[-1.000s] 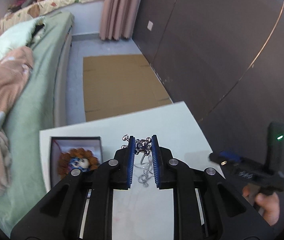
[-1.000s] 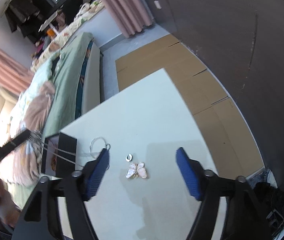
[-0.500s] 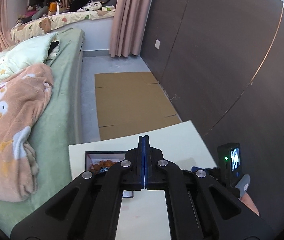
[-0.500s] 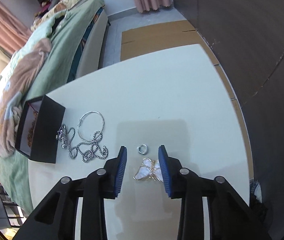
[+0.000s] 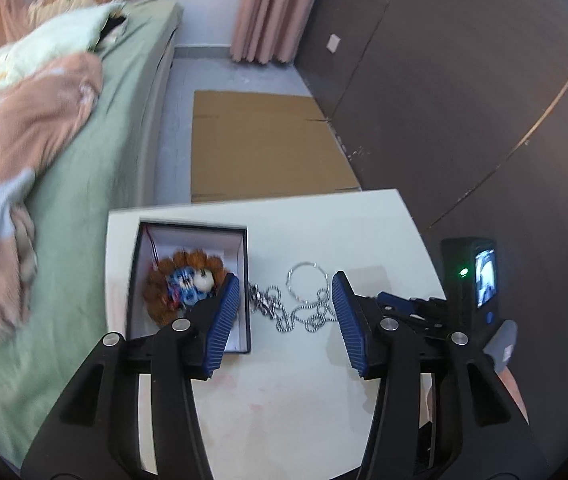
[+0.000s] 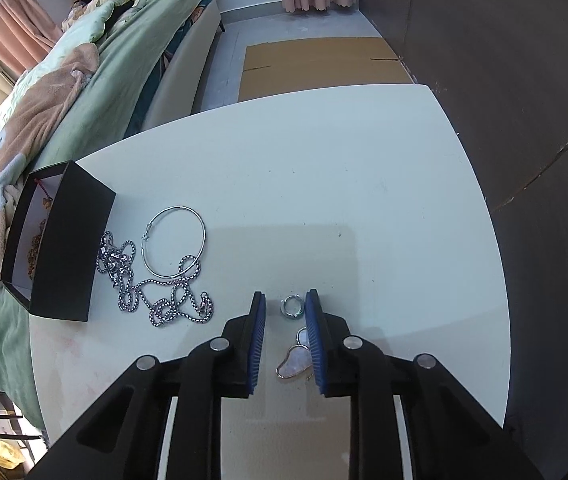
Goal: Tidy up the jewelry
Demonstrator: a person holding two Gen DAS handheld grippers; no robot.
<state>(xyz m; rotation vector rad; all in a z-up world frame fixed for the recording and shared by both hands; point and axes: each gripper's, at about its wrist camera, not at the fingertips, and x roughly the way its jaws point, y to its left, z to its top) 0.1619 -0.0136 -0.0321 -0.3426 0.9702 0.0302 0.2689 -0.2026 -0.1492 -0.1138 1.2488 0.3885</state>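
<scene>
Right gripper [image 6: 284,322] hangs steeply over the near part of the white table [image 6: 364,184], jaws narrow and closing. Between its blue pads [image 6: 258,332] lie two small pieces on the tabletop: nearest, a butterfly brooch [image 6: 294,362] in pale pearl with a gold rim, its right side hidden behind the right pad; just beyond it, at the pad tips, a small silver ring [image 6: 292,307]. Whether the pads touch either piece cannot be told; both rest flat on the table.

Left gripper [image 5: 284,300] points down over the table's left part, jaws about half wide and opening, nothing held. Seen between its pads [image 5: 224,320], on the table, lies a silver chain [image 5: 296,316] in loose loops, with a thin hoop [image 5: 308,280] just beyond it and touching the chain's far loops. In the right wrist view the chain [image 6: 156,288] and hoop [image 6: 174,240] lie well left of the right gripper.

Left of the chain, just beside it, stands an open black box [image 5: 246,264] with a white lining. Inside rests an orange-brown beaded piece [image 5: 180,284] with a blue and white centre, blurred. The left pad overlaps the box's right wall in the picture.

Farther off: cardboard [image 5: 260,140] on the floor beyond the table, a bed [image 5: 84,160] to the left.
</scene>
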